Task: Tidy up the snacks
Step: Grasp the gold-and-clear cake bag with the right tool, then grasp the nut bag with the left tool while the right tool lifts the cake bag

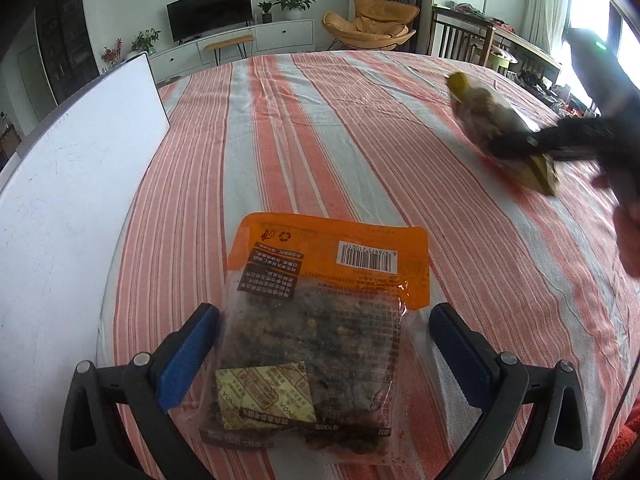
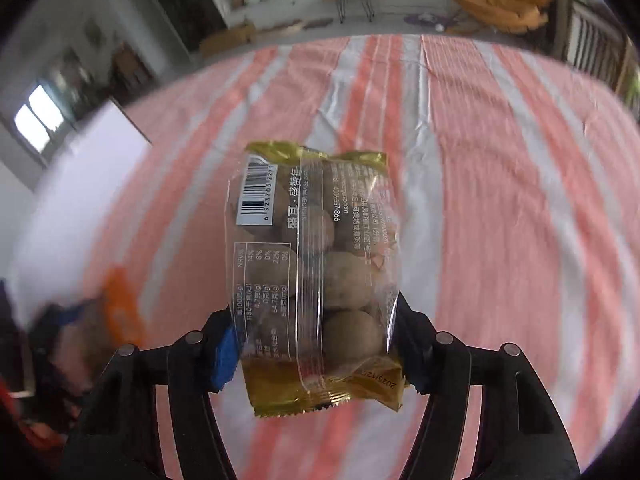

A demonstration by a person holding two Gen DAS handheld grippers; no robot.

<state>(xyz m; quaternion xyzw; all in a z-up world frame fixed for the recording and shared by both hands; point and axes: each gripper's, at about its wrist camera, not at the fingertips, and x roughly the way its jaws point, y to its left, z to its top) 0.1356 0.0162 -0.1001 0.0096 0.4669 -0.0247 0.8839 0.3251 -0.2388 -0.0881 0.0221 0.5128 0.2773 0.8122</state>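
Note:
An orange and clear snack packet (image 1: 320, 280) with dark contents lies flat on the striped cloth. My left gripper (image 1: 320, 344) stands open around its lower half, with both blue pads (image 1: 192, 352) a little clear of the packet's edges. A gold and clear packet of round brown snacks (image 2: 312, 240) is held by its lower end in my right gripper (image 2: 316, 340), whose pads press on both of its sides. In the left wrist view the gold packet (image 1: 480, 120) shows blurred at the right, just above the cloth, with the right gripper (image 1: 516, 146) shut on it.
A red and white striped cloth (image 1: 320, 120) covers the table. A white board (image 1: 72, 200) stands along the left edge. A person's hand (image 1: 628, 236) is at the far right. Beyond the table are a TV cabinet, plants and an orange chair (image 1: 372, 24).

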